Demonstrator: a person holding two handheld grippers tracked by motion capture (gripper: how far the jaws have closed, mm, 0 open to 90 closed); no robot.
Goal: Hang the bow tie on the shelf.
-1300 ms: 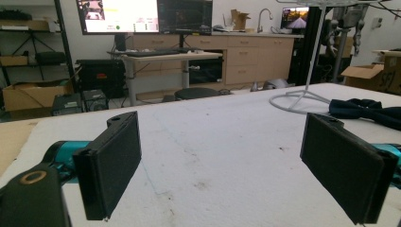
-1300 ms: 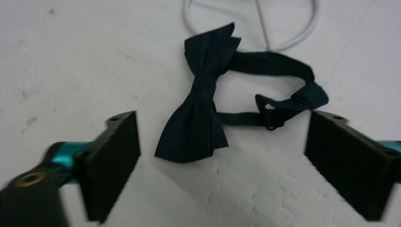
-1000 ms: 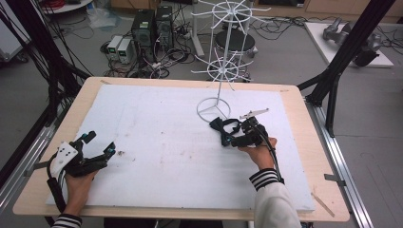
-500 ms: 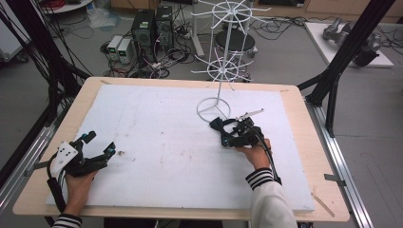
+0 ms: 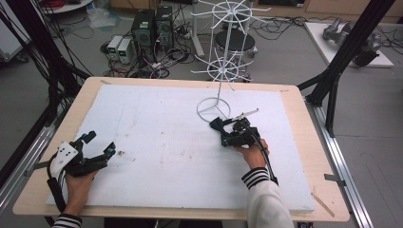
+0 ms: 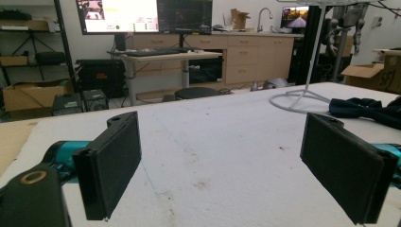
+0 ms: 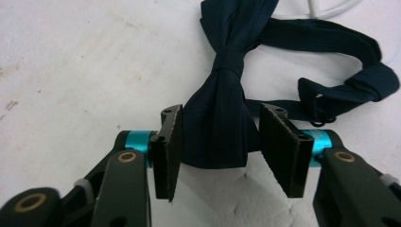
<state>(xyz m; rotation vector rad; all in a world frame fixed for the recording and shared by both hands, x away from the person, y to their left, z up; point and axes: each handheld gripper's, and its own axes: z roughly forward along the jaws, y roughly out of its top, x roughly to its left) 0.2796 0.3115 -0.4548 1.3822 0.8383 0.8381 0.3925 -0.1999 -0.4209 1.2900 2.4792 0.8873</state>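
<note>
While my left gripper (image 6: 227, 161) rests wide open, my right gripper (image 7: 221, 146) has been closing around the bow tie (image 7: 222, 118) — pads barely touching it.

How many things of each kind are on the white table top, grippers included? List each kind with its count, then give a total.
Bow tie, dark blue: 1
Wire rack, white: 1
Grippers, black: 2, the left gripper and the right gripper
Total: 4
</note>
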